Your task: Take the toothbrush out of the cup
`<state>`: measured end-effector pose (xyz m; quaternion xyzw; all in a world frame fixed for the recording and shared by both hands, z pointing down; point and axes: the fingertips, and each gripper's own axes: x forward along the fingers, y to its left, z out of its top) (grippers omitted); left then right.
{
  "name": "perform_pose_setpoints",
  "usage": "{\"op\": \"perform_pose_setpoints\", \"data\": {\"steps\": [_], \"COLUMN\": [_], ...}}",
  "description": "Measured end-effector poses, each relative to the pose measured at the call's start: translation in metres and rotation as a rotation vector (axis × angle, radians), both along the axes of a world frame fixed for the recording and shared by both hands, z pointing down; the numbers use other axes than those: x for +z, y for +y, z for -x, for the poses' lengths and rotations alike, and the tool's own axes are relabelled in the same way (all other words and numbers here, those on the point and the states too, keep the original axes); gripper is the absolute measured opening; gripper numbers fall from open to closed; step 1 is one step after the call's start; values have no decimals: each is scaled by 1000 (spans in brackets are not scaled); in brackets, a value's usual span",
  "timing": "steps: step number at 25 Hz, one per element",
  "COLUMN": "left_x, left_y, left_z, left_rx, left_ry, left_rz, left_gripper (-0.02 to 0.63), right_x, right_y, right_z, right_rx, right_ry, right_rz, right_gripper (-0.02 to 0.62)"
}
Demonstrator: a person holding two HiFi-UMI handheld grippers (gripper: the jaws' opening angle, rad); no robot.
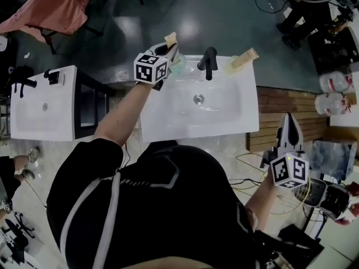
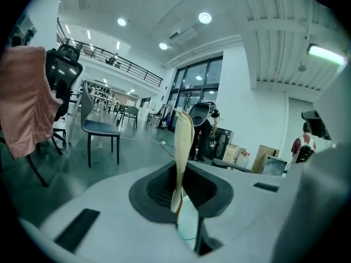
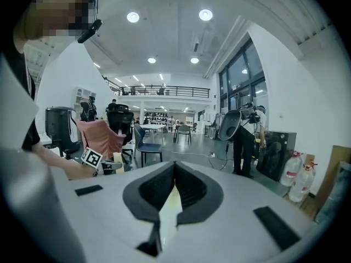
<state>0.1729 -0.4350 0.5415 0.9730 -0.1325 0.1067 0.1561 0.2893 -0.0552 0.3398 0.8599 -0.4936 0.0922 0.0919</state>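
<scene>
In the head view my left gripper [image 1: 170,49] reaches over the back left corner of the white washbasin [image 1: 168,125]. It is shut on a cream toothbrush [image 1: 170,38], whose head sticks up past the fingertips. A pale green cup [image 1: 180,64] stands just below and right of the jaws. In the left gripper view the cream toothbrush [image 2: 184,130] rises upright, pinched between the dark pads of the left gripper [image 2: 181,174]. My right gripper [image 1: 289,129] hangs off to the right of the basin, above the floor. Its jaws are shut with nothing in them, as the right gripper view [image 3: 173,171] also shows.
A black faucet [image 1: 208,62] stands at the basin's back middle. Right of it is a second cup [image 1: 234,65] with a cream brush [image 1: 247,56] in it. Another white sink [image 1: 42,111] is at left, wooden boards [image 1: 283,108] and water jugs [image 1: 335,83] at right, and cables [image 1: 252,178] on the floor.
</scene>
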Motion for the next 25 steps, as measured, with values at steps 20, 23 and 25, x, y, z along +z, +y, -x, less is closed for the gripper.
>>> {"op": "perform_pose_setpoints", "data": {"steps": [20, 23, 25], "left_x": [-126, -144, -154], "left_y": [32, 43, 50], "left_z": [35, 43, 48], "left_rx": [-47, -98, -128], "left_ry": [201, 203, 214], "left_rz": [-96, -102, -112], "left_gripper": [25, 23, 23], "right_x": [-7, -2, 4], "right_y": [-29, -39, -45], "right_z": [-59, -78, -90], "right_rx": [-86, -138, -167], "right_ry": [-7, -4, 3], "right_rz": [-113, -105, -96], "right_gripper": [12, 46, 51]}}
